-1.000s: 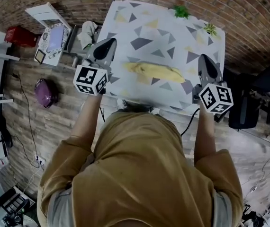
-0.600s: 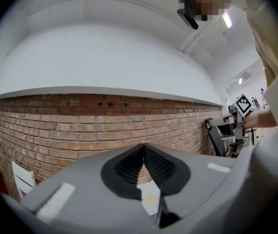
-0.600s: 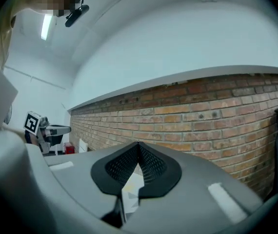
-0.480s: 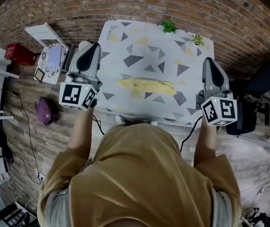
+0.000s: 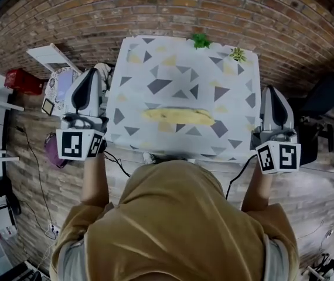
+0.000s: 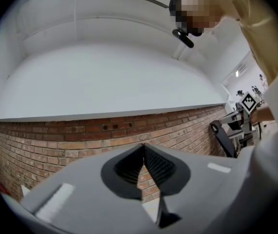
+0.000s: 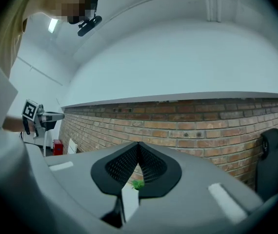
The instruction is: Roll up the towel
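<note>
The long yellow cloth towel [image 5: 179, 116] lies across the middle of the table with the triangle-patterned white covering [image 5: 155, 57]. It is bunched into a narrow strip that runs from the table's left side toward its right. It looks like a loose roll, though how tightly it is wound cannot be told from above.

The left gripper [image 5: 90, 74] hangs just off the table's left edge and the right gripper [image 5: 272, 90] just off its right edge. Both are clear of the towel. In the left gripper view the 2 ribbed jaws of the left gripper [image 6: 143, 147] are pressed together with nothing between them, facing the brick wall beyond the table. The right gripper [image 7: 139, 145] is the same, with its jaws together and empty. Through the gap under them shows 1 small green plant [image 7: 137, 184] at the table's far edge.

Judged from this, the rolling is done or close to it. If the roll needs tightening:
1. Spread both pairs of jaws before coming down over the table.
2. Take the 2 ends of the towel at the same time.
3. Turn both ends at an even pace, so the roll stays straight and neither end flares.
4. Keep it in the middle of the table, well short of the 2 plants [image 5: 201, 40] at the far edge.
</note>
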Tool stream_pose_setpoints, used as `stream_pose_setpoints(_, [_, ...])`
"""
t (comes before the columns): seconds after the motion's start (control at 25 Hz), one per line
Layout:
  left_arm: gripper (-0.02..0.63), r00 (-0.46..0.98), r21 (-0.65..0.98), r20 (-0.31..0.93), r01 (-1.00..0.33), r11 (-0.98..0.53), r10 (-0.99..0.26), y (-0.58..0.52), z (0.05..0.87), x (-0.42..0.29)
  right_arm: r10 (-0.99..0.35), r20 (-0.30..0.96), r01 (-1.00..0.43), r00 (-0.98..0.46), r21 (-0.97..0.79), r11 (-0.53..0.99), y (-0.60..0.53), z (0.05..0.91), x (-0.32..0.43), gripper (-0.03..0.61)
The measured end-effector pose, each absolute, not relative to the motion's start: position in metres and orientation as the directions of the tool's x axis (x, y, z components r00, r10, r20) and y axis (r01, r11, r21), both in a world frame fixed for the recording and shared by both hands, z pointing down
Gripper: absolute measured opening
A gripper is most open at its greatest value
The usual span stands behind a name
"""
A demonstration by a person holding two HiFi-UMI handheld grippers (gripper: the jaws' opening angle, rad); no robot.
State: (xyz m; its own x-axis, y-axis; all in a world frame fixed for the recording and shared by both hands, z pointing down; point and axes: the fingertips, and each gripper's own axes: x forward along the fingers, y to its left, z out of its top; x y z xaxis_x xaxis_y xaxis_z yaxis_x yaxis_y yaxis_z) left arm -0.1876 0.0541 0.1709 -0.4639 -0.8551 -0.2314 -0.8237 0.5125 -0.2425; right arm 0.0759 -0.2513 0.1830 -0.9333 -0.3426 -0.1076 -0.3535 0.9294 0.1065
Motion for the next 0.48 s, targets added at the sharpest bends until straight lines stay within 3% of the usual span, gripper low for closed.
stream_pose_setpoints(0.48, [0.063,-0.513,-0.211,-0.223,-0.805,0.555,-0.829,0.076,0.186,-0.181,-0.360,-0.084,-0.366,-0.929,0.084,0.927,-0.240,0.198,0.078,0.003])
